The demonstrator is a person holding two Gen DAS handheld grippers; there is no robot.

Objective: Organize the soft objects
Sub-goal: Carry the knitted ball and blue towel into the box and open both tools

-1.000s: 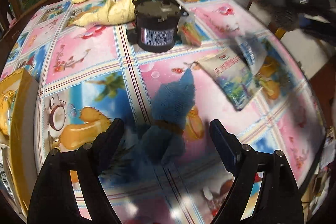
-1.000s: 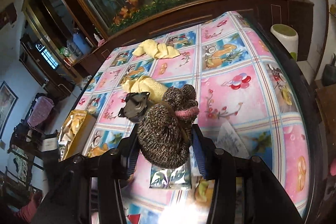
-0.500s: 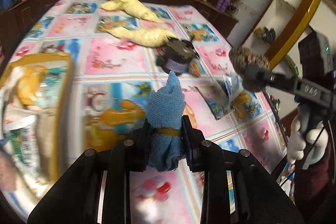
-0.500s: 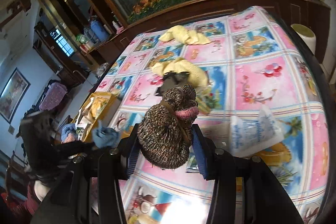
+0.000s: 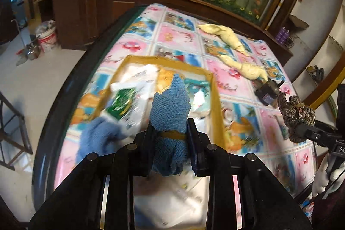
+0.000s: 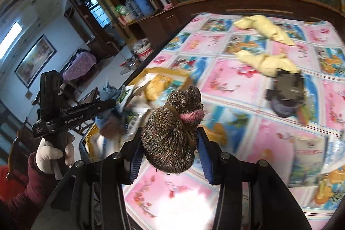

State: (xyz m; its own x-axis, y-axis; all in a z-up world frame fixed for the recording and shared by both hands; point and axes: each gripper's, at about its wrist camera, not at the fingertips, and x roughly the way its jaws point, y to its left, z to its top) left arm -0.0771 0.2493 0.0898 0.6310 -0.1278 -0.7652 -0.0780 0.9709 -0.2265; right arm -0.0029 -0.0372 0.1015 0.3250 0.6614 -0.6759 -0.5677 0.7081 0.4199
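Blue terry on the rolled cloth (image 5: 170, 105), banded in mustard yellow. Brown-and-cream speckled knit on the sock bundle (image 6: 170, 139), with a pink cuff. Pale yellow on the two cloths (image 6: 267, 61). Pink, blue and white cartoon squares across the tablecloth (image 6: 226, 77). Mustard-yellow rim on the box (image 5: 189, 68).

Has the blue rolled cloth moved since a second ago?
Yes. The blue rolled cloth lay on the tablecloth near the black motor; the left gripper, shut on it, has carried it over the yellow box.
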